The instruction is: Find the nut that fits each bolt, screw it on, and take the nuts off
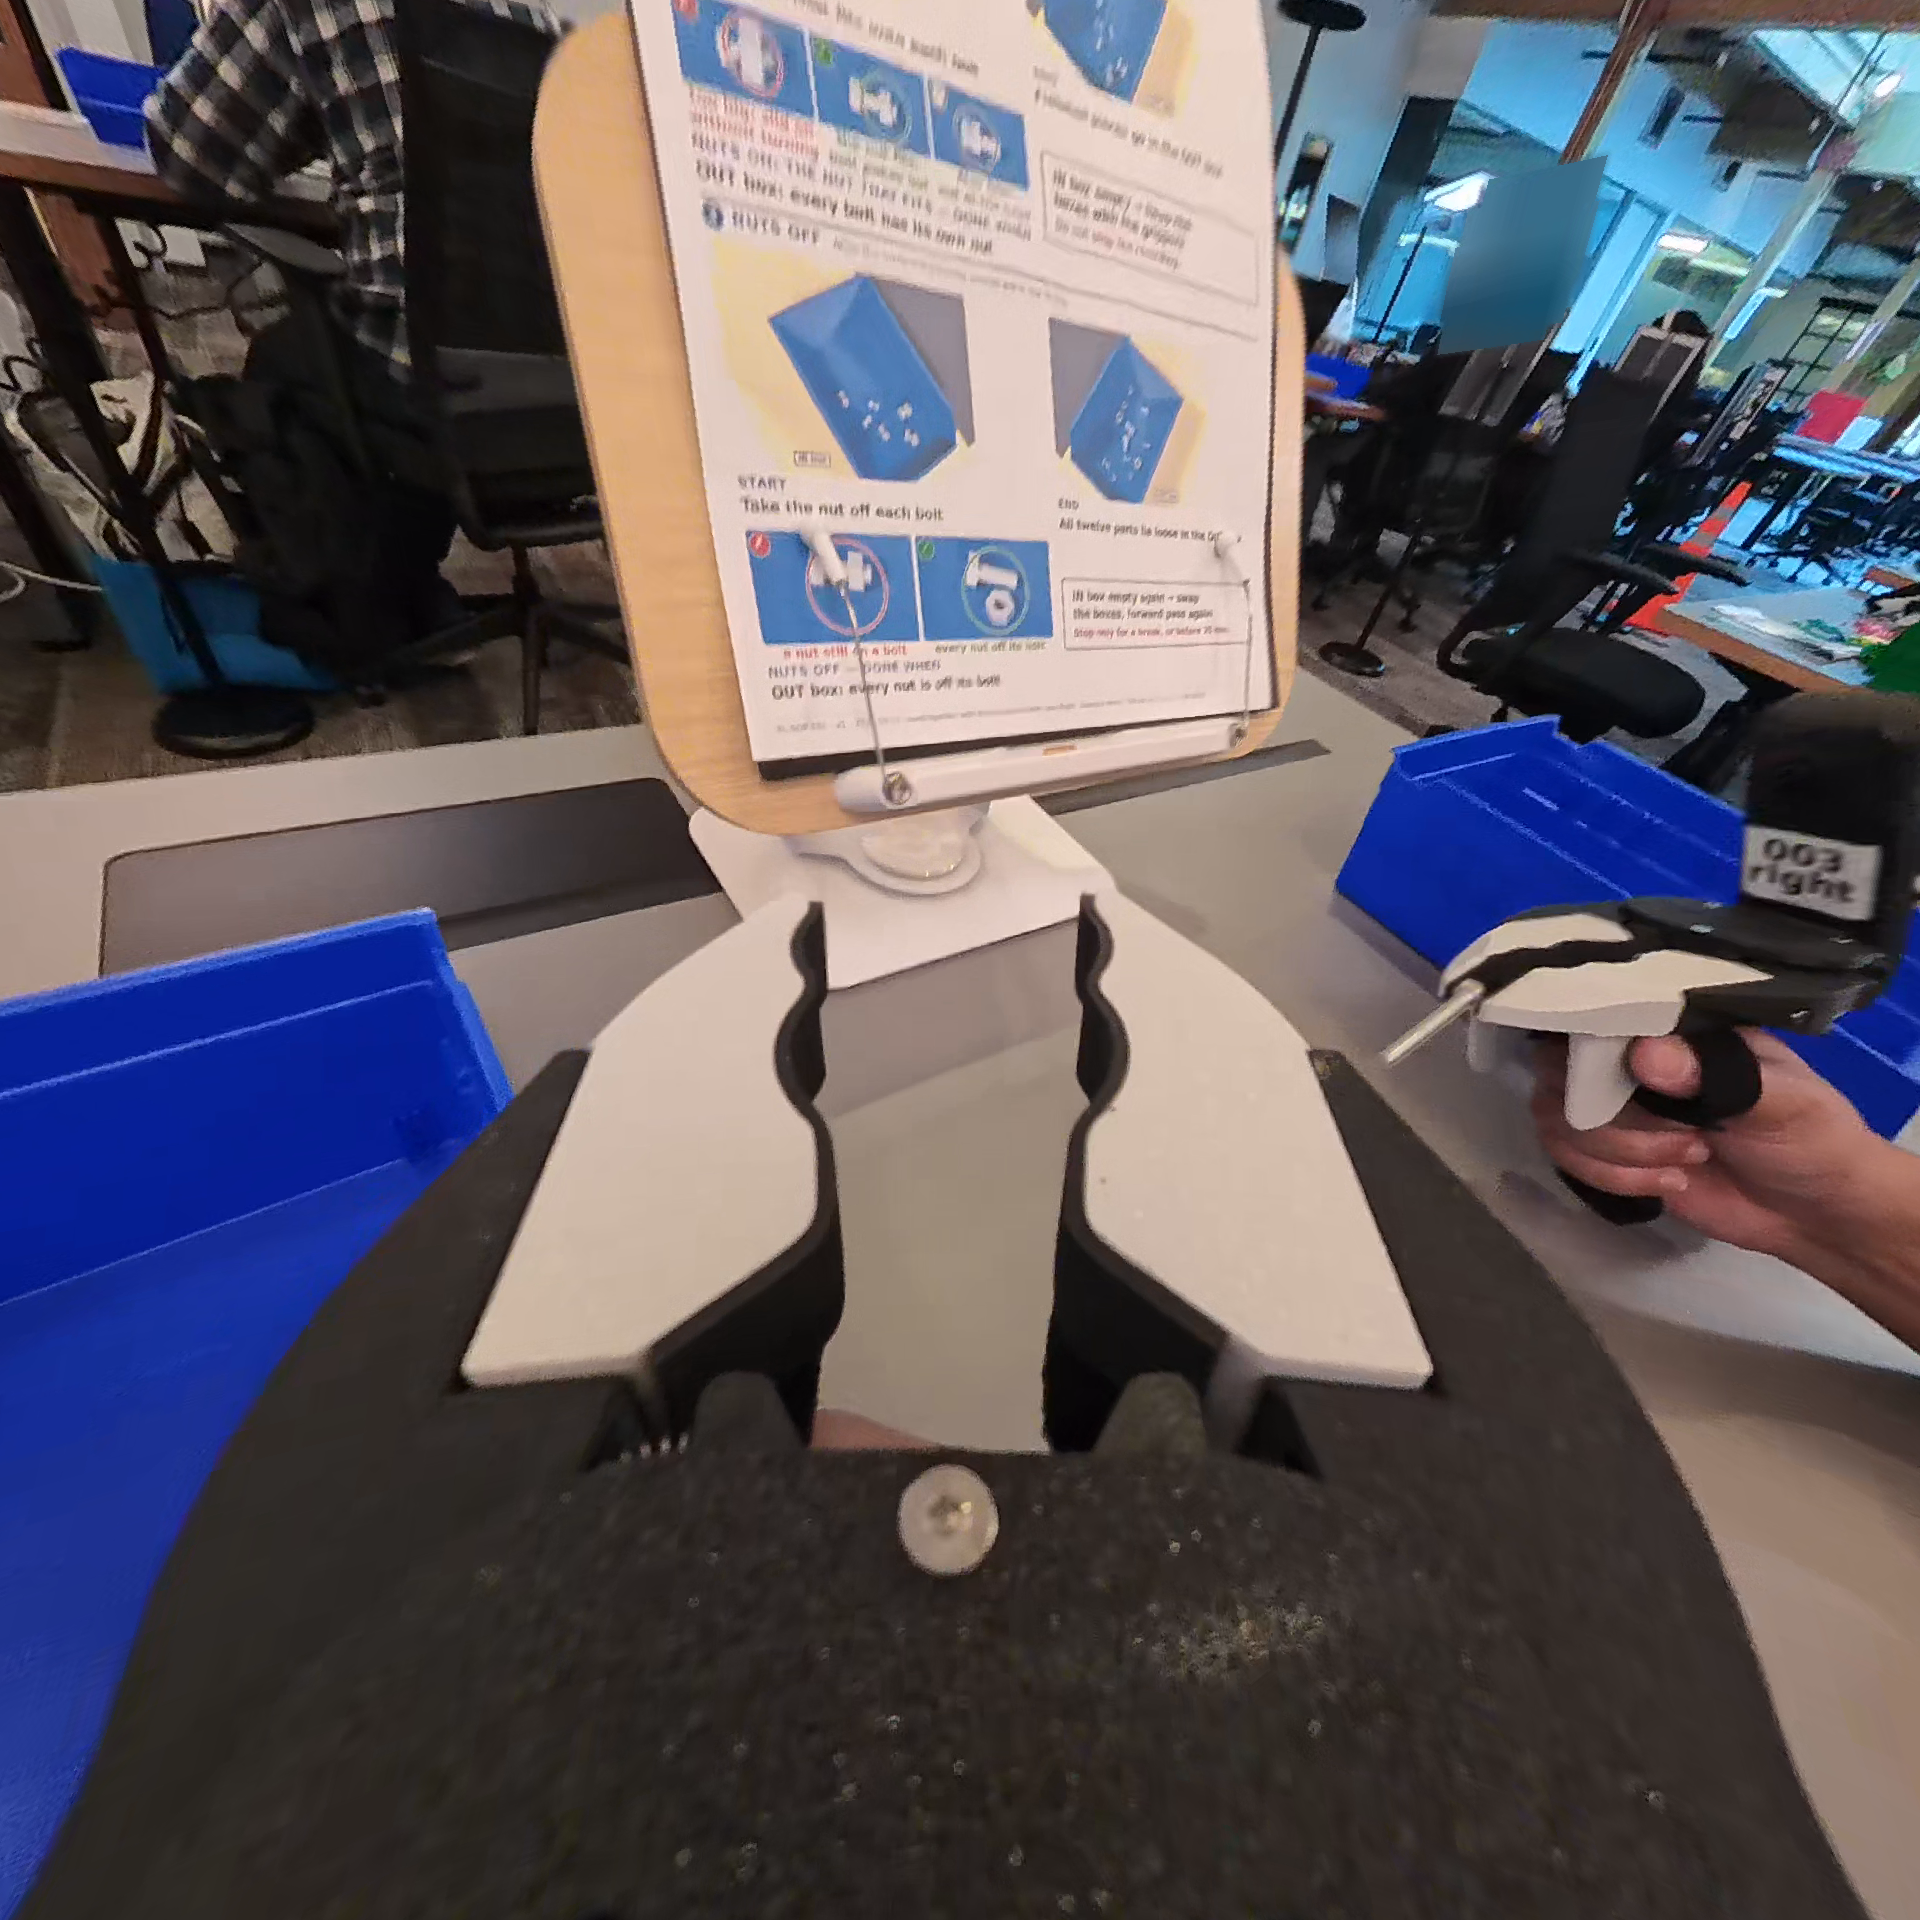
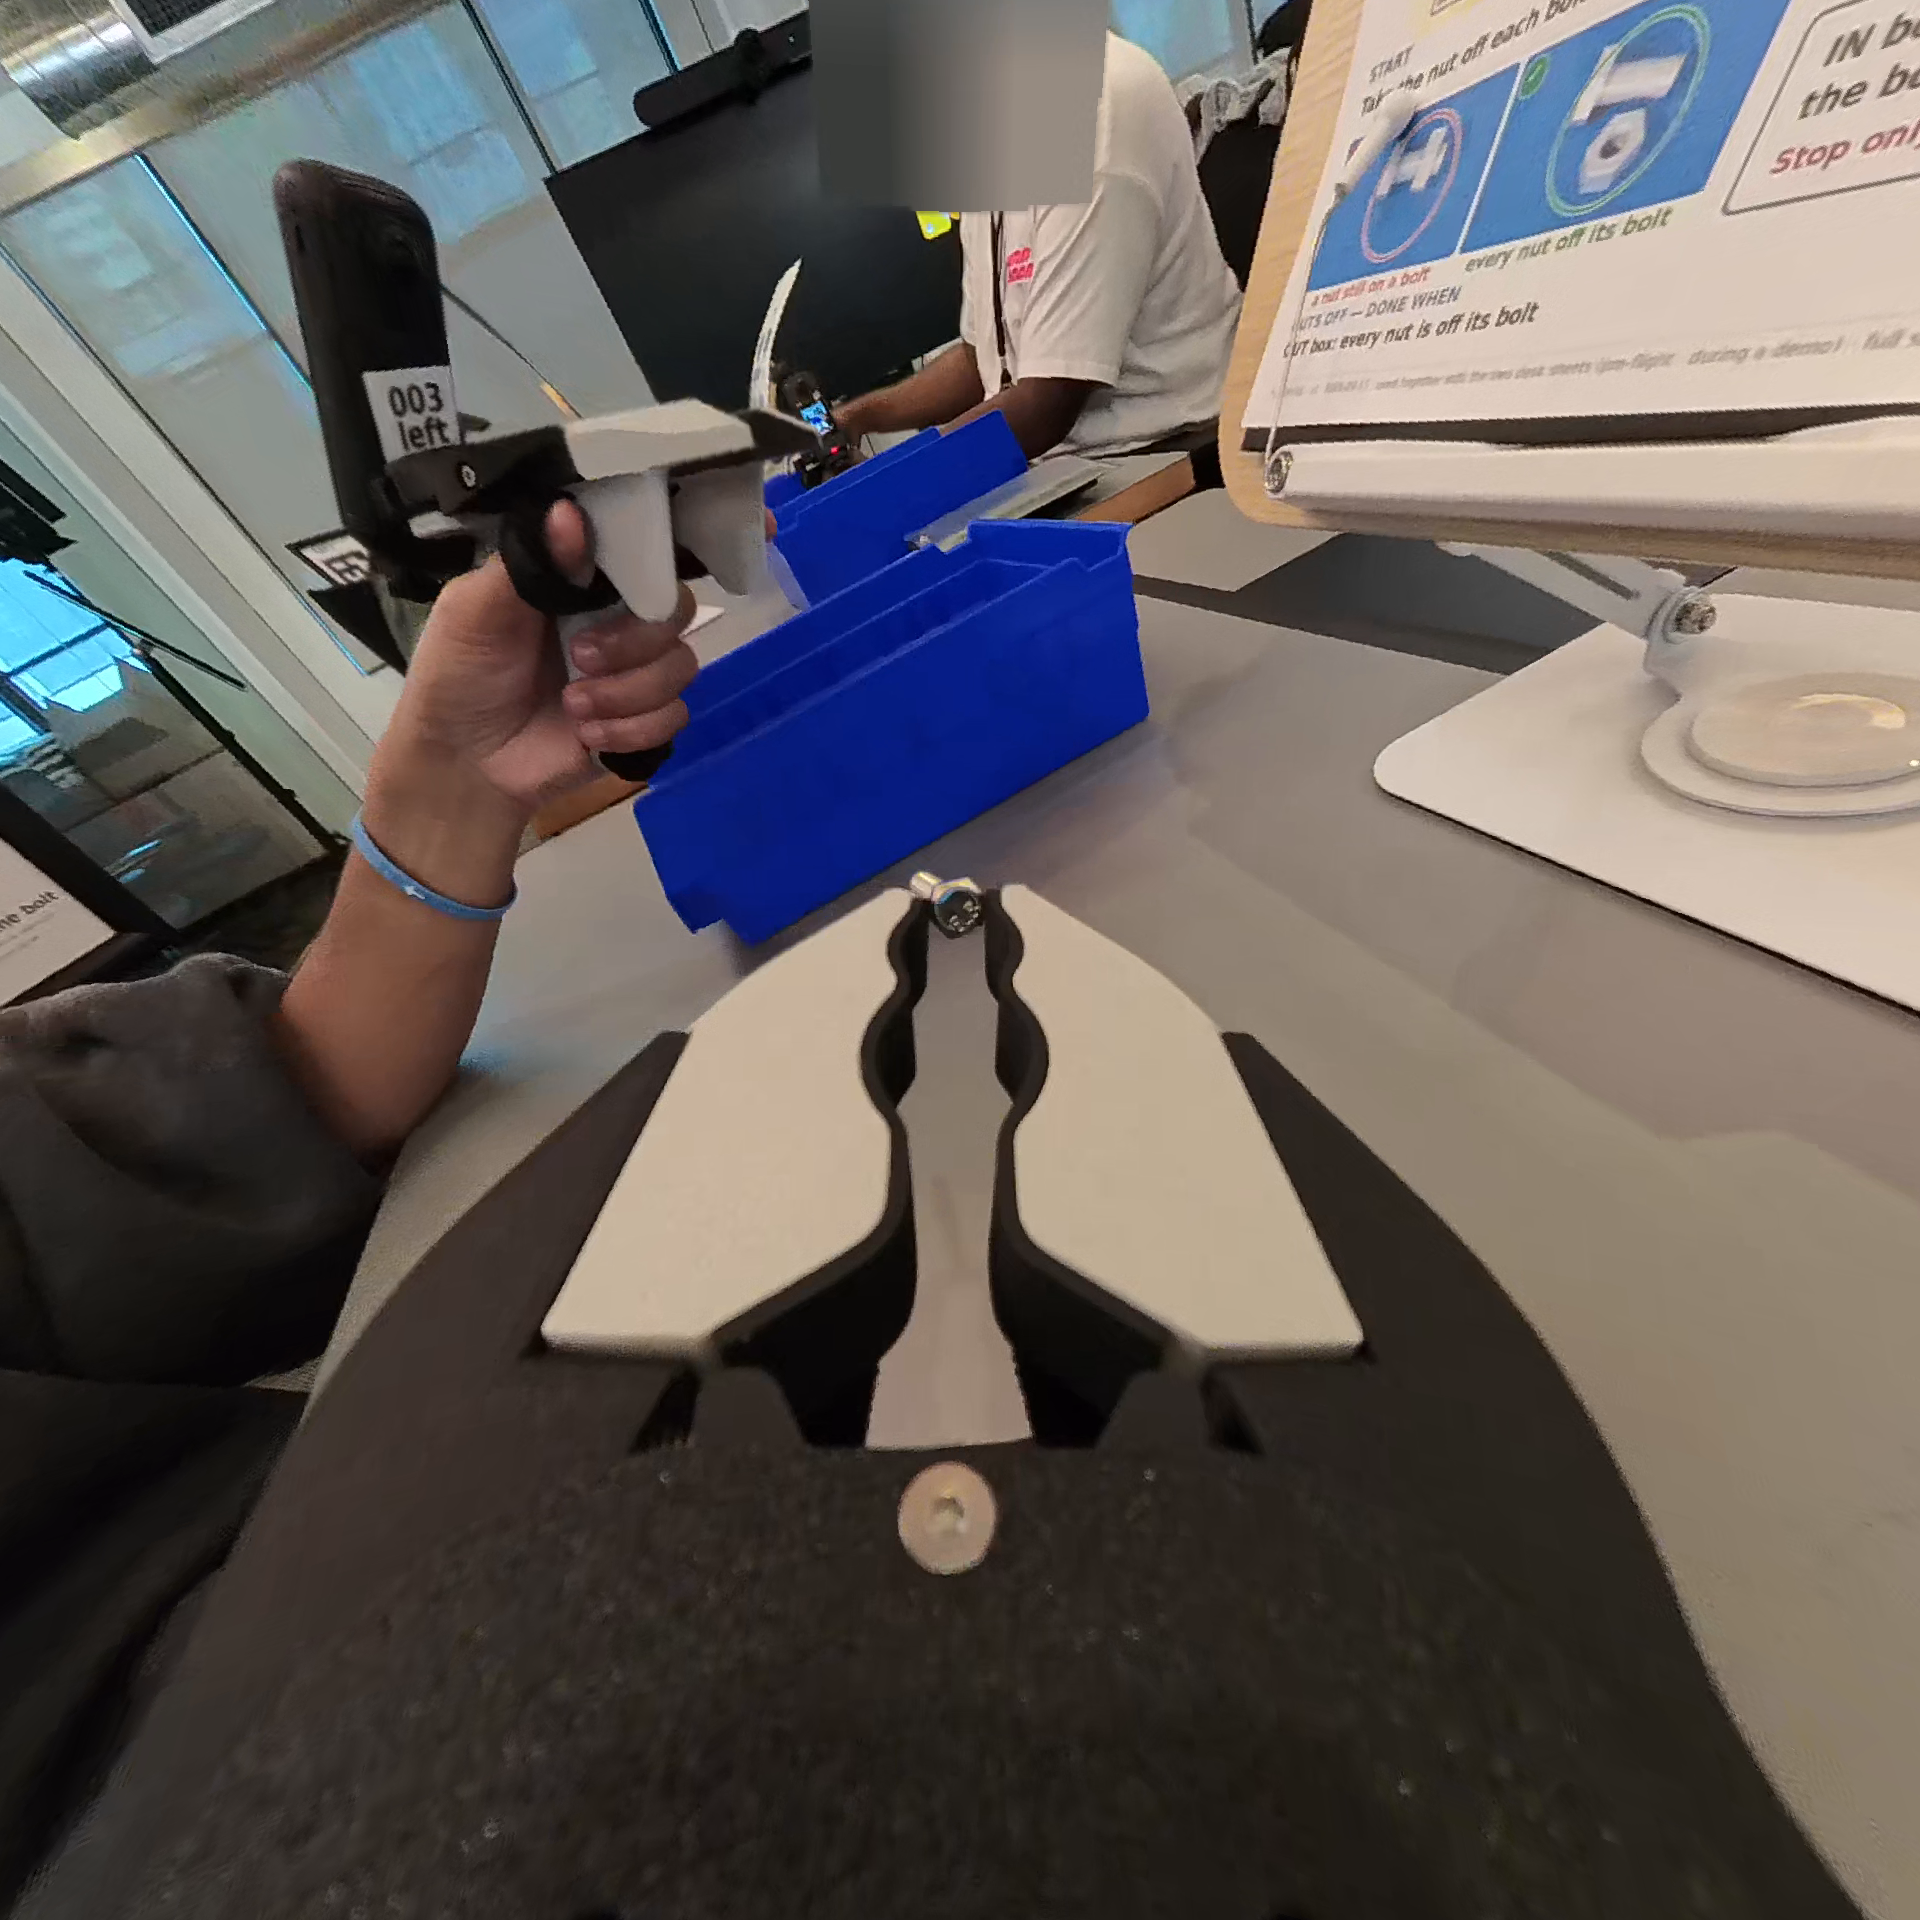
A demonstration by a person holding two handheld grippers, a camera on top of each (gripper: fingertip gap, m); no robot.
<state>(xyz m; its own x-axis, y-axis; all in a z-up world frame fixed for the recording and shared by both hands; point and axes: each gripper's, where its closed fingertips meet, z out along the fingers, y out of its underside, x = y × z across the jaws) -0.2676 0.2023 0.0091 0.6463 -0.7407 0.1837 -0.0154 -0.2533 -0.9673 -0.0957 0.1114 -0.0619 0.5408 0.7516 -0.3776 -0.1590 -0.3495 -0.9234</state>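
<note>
My right gripper [image 2: 956,914] is shut on the hex head of a silver bolt [image 2: 954,906] and holds it above the grey table. In the left wrist view the right gripper [image 1: 1460,982] shows at the right, with the bolt's shank [image 1: 1429,1027] sticking out toward the left. My left gripper [image 1: 948,935] is open and empty, held above the table; the right wrist view shows it [image 2: 769,431] raised at the left in a hand. No nut shows on the bolt or elsewhere.
A blue bin [image 1: 208,1122] stands at the left and shows in the right wrist view [image 2: 904,727]; another blue bin [image 1: 1527,842] stands at the right. An instruction sheet on a wooden stand [image 1: 623,416] with a white base [image 2: 1558,831] stands behind. People sit beyond the table. The left gripper's tips are roughly 20 cm from the right gripper's.
</note>
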